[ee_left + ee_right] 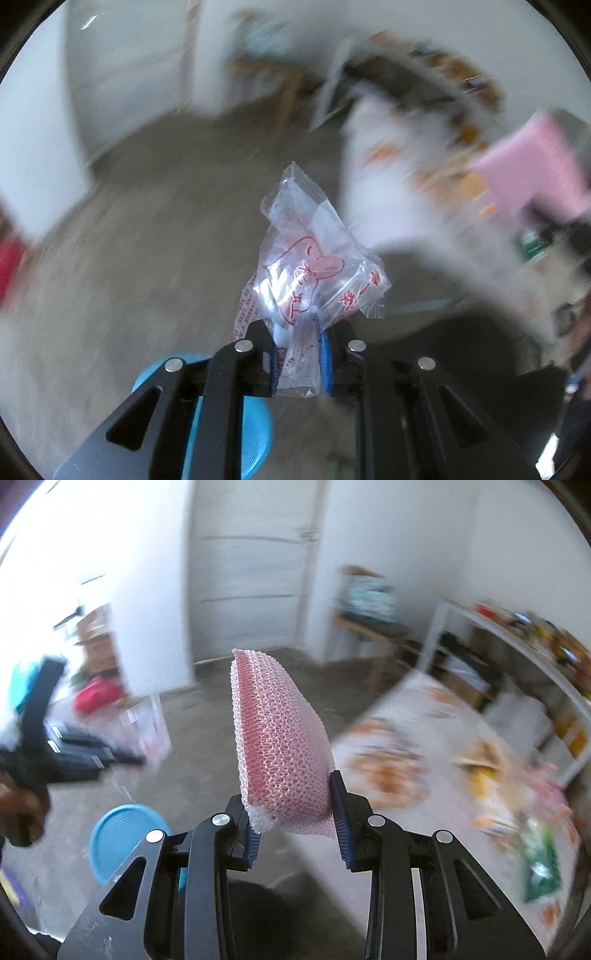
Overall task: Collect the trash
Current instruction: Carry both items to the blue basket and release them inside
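Observation:
My left gripper is shut on a clear plastic wrapper with red print, which stands up from between the blue pads over the grey floor. My right gripper is shut on a folded pink foam net, which rises above the fingers. In the right wrist view the left gripper appears blurred at the far left, held by a hand, with the clear wrapper at its tip. The pink foam net shows blurred at the right of the left wrist view.
A table with a white, orange-patterned cloth carries more wrappers, one green. A round blue lid lies on the concrete floor below. White shelving lines the right wall; a door is straight ahead.

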